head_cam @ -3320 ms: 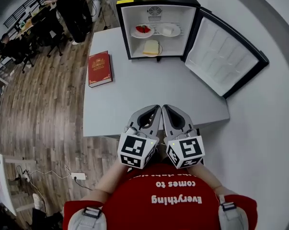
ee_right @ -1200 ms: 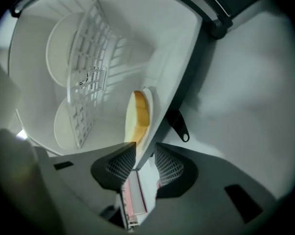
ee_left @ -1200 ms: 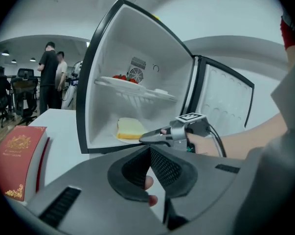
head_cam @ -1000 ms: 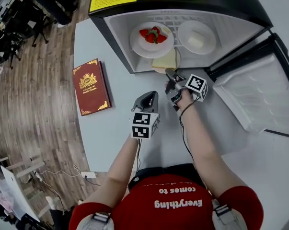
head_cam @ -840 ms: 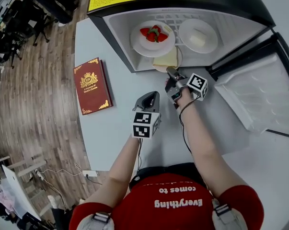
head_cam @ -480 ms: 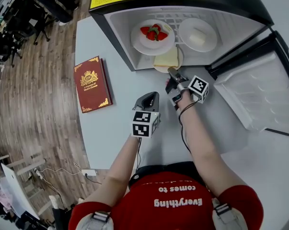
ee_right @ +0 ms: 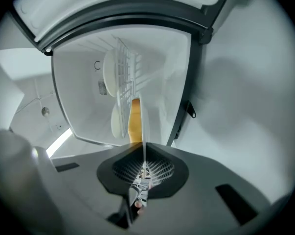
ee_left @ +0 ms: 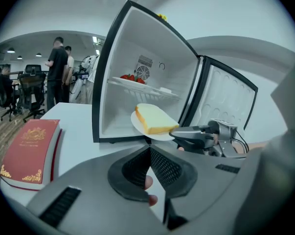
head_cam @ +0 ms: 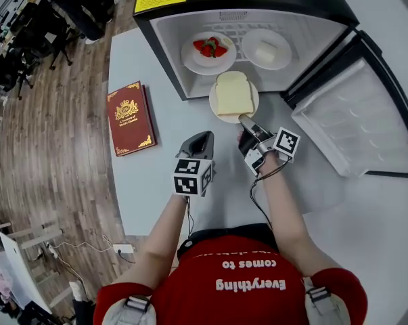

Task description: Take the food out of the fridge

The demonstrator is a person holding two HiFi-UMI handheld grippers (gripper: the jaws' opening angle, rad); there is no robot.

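Note:
A slice of bread [head_cam: 232, 93] lies on a white plate [head_cam: 217, 107] just in front of the open fridge [head_cam: 164, 53]. My right gripper [head_cam: 244, 118] is shut on the plate's near rim; its jaws have just been closing on it. In the right gripper view the plate [ee_right: 143, 126] runs edge-on between the jaws, the bread [ee_right: 134, 121] beside it. My left gripper [head_cam: 205, 138] hovers shut and empty to the plate's left; its own view shows the bread [ee_left: 154, 119] ahead. Strawberries on a plate [head_cam: 208, 49] and a plate with a pale block [head_cam: 266, 49] sit on the fridge shelf.
A red book [head_cam: 130, 117] lies on the grey table [head_cam: 156, 175] to the left. The fridge door [head_cam: 356, 120] stands wide open at the right. People and office chairs [head_cam: 28, 39] are across the wooden floor at far left.
The right gripper closed on the plate's rim and drew the plate with bread out of the fridge toward me. The left gripper drifted back a little.

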